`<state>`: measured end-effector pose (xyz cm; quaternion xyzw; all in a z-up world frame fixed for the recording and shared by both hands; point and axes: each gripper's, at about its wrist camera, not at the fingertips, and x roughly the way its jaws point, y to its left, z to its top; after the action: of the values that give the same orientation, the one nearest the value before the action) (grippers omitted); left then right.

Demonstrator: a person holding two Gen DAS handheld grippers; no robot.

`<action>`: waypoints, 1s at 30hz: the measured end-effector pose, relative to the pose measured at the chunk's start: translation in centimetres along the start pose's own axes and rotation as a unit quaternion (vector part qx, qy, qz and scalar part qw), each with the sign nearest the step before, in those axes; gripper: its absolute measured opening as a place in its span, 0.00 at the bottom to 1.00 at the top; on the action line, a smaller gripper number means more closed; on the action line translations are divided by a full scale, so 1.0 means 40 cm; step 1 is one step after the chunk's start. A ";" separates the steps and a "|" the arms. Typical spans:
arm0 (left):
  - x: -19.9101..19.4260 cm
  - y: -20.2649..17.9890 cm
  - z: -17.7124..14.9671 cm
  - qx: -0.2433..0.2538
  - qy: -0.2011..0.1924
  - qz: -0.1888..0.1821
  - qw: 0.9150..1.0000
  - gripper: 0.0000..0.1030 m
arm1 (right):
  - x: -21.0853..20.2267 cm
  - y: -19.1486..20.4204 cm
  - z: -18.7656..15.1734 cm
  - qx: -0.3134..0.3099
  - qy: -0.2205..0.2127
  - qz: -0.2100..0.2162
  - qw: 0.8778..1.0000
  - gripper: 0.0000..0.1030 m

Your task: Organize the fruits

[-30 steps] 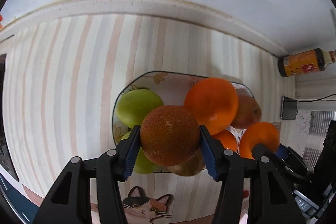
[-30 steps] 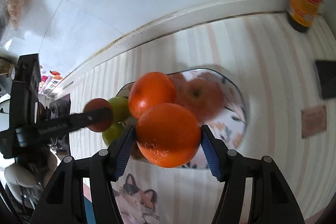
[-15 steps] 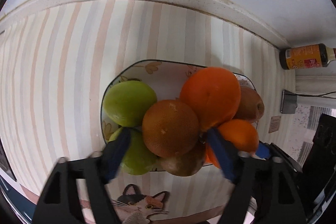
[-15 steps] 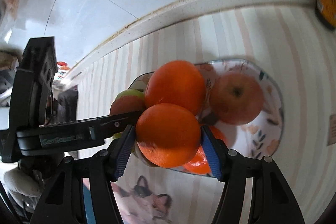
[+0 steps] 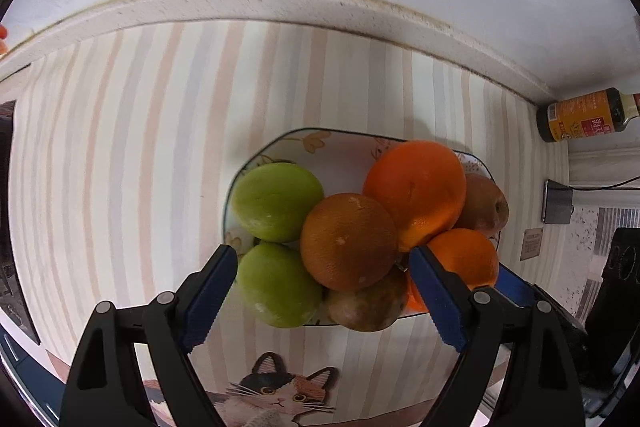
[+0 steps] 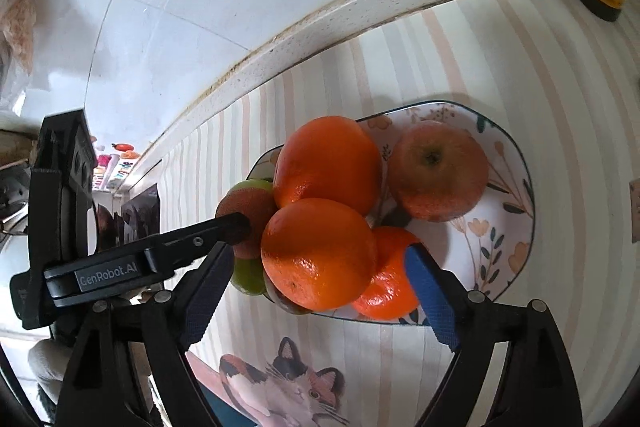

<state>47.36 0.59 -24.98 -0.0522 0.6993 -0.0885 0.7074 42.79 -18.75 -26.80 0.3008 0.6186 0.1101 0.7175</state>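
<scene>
A floral plate point(image 5: 348, 147) point(image 6: 516, 211) holds a heap of fruit. In the left wrist view, two green apples point(image 5: 278, 201), a brownish orange point(image 5: 348, 241) and a bright orange point(image 5: 416, 187) lie on it. My left gripper point(image 5: 320, 291) is open, its jaws apart on either side of the brownish orange. In the right wrist view, my right gripper point(image 6: 316, 291) is open around an orange point(image 6: 318, 253) resting on the heap. A red apple point(image 6: 438, 171) sits at the plate's right. The left gripper's finger point(image 6: 192, 241) reaches in from the left.
A striped mat covers the counter, with a cat picture point(image 5: 280, 393) at its near edge. A dark sauce bottle point(image 5: 580, 115) stands at the right against the white tiled wall. A small dark box point(image 5: 557, 202) lies to the right of the plate.
Both grippers have opened and let go of their fruit. The brownish orange and the orange now rest on the heap in the plate.
</scene>
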 end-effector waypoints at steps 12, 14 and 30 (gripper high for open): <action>-0.167 0.016 -0.193 0.017 -0.118 0.071 0.990 0.85 | -0.212 0.071 -0.135 -0.106 -0.110 -0.221 0.963 0.97; -0.184 0.018 -0.236 0.015 -0.122 0.068 0.990 0.85 | -0.234 0.081 -0.162 -0.109 -0.117 -0.227 0.961 0.97; -0.408 -0.057 -0.502 0.064 -0.215 0.055 0.973 0.85 | -0.459 0.179 -0.407 -0.132 -0.172 -0.221 0.951 0.97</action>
<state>27.08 2.61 -8.86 0.0142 0.5252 -0.0810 0.8470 24.94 -17.98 -8.53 0.0735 0.5166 -0.0244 0.8527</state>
